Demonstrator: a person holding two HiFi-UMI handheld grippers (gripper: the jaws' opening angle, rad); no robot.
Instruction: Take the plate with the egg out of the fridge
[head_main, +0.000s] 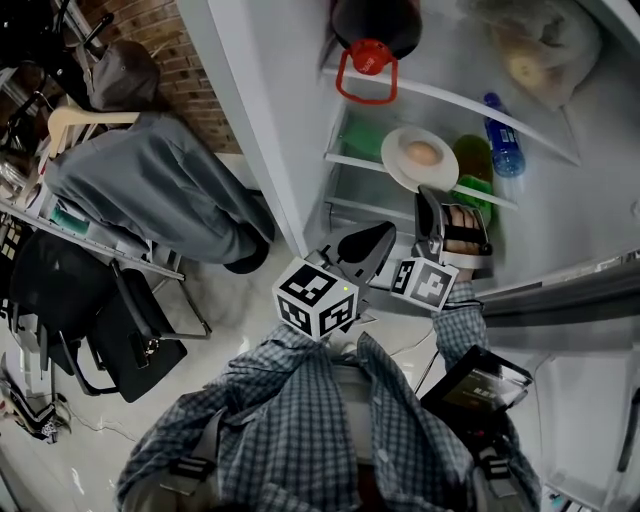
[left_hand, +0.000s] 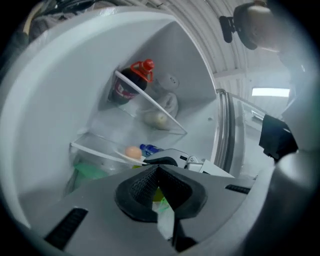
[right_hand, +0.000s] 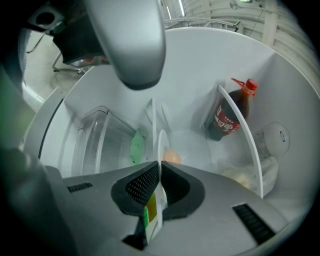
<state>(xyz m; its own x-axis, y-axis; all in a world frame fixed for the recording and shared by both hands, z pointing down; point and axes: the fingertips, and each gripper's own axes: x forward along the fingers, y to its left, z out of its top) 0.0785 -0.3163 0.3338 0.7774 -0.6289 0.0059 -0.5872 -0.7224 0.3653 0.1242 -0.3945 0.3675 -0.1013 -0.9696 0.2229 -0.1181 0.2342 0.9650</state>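
A white plate (head_main: 398, 168) carrying a brown egg (head_main: 423, 153) rests on the fridge's middle glass shelf (head_main: 345, 160). My right gripper (head_main: 432, 196) reaches in from below and is shut on the plate's near rim. In the right gripper view the plate (right_hand: 161, 142) runs edge-on between the closed jaws of the gripper (right_hand: 160, 169), with the egg (right_hand: 171, 157) just beyond. My left gripper (head_main: 384, 236) hangs shut and empty in front of the fridge, left of the right one. From the left gripper (left_hand: 158, 169) view I see the egg (left_hand: 132, 151) on its plate.
A dark cola bottle (head_main: 372, 35) with a red cap stands on the upper shelf beside a bag of food (head_main: 530, 50). Right of the plate are a blue bottle (head_main: 503, 140) and a green item (head_main: 472, 160). A seated person in grey (head_main: 170, 190) and a chair (head_main: 120, 330) are on the left.
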